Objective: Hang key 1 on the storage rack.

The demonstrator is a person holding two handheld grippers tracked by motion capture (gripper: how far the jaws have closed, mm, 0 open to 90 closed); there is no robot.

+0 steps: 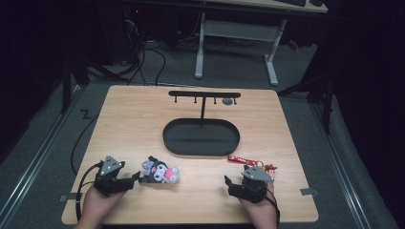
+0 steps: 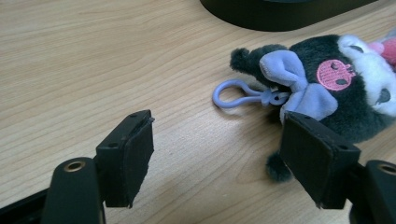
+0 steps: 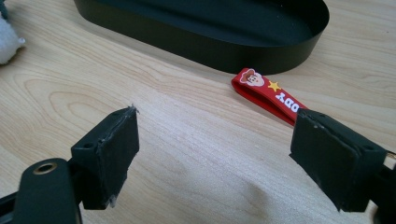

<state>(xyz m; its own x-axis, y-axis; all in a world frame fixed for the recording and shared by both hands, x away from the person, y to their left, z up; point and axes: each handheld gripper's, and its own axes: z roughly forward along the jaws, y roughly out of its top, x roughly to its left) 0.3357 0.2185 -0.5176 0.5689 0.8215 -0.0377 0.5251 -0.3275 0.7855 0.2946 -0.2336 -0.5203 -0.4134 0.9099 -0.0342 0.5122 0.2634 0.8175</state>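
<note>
A dark plush keychain (image 1: 160,171) with a lilac bow and pink skull patch lies on the wooden table (image 1: 133,119), its lilac clip (image 2: 236,95) pointing left in the left gripper view. My left gripper (image 1: 134,178) rests open just left of the plush (image 2: 336,88), nothing between its jaws. A red strap keychain (image 1: 241,160) with a small figure (image 1: 270,168) lies at the right. My right gripper (image 1: 228,182) stands open beside the red strap (image 3: 271,95), jaws empty. A black oval tray (image 1: 201,137) carries a T-shaped hook stand (image 1: 204,95).
The tray's black wall (image 3: 196,42) runs across the top of the right gripper view. A desk frame (image 1: 236,43) and cables stand on the floor beyond the table. Bare wood lies between the two grippers.
</note>
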